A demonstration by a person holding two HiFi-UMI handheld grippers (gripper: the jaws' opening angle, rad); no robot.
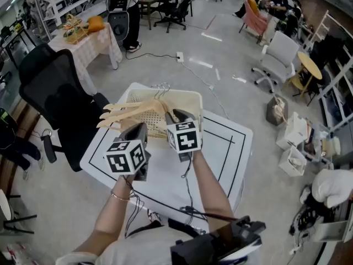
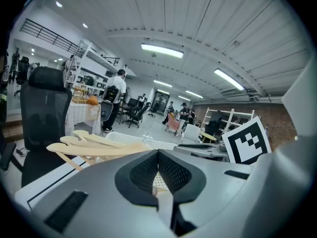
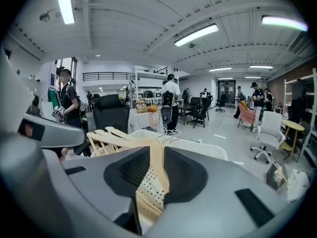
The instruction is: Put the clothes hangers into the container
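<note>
Several wooden hangers (image 1: pixel 128 114) lie stacked across a cream perforated basket (image 1: pixel 190 97) at the far side of the white table (image 1: pixel 223 148), their arms sticking out past its left rim. My right gripper (image 1: pixel 175 115) is at the stack, shut on one wooden hanger (image 3: pixel 154 165) whose arm runs between the pads. My left gripper (image 1: pixel 142 128) hovers just left of it, near the table's left part, shut with nothing held. In the left gripper view the hangers (image 2: pixel 94 148) lie ahead to the left, beyond the left gripper (image 2: pixel 158 153).
A black office chair (image 1: pixel 55 90) stands close to the table's left edge. Farther off are a cloth-covered table (image 1: pixel 91 40), white chairs (image 1: pixel 278 57) and several people. A black cable (image 1: pixel 186 189) runs over the table's near side.
</note>
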